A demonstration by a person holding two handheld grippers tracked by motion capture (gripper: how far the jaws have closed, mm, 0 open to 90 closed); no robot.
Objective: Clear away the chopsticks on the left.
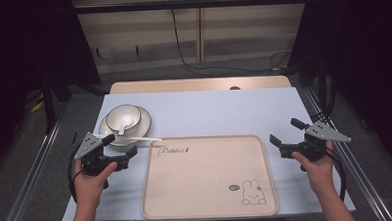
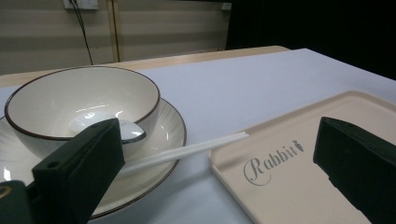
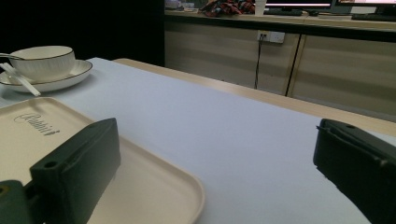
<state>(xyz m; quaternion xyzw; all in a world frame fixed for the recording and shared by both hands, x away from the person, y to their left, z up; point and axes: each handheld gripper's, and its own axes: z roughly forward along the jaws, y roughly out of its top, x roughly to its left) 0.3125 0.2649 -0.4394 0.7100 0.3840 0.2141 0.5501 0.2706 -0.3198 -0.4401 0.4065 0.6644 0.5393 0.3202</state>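
At the near left of the table, the left gripper (image 1: 121, 145) hovers with its 2 jaws spread wide and nothing between them, just beside the plate (image 1: 145, 119) that carries the bowl (image 1: 125, 117). A spoon (image 2: 107, 127) lies inside the bowl, and a pair of white chopsticks (image 2: 187, 150) rests with one end on the plate rim and the tips reaching toward the far left corner of the tray (image 1: 208, 200). The right gripper (image 1: 286, 136) waits at the right edge of the tray, jaws equally wide and empty.

The work in hand looks like moving the tableware onto the tray, and the chopsticks seem the likely first pick. To do it well, the left gripper should come down with 1 jaw on each side of both sticks, near their middle, so they lift together without pivoting. Closing slowly matters, since thin smooth sticks may roll apart or slide off the rim. Keeping clear of the bowl's wall avoids nudging the stacked dishes.
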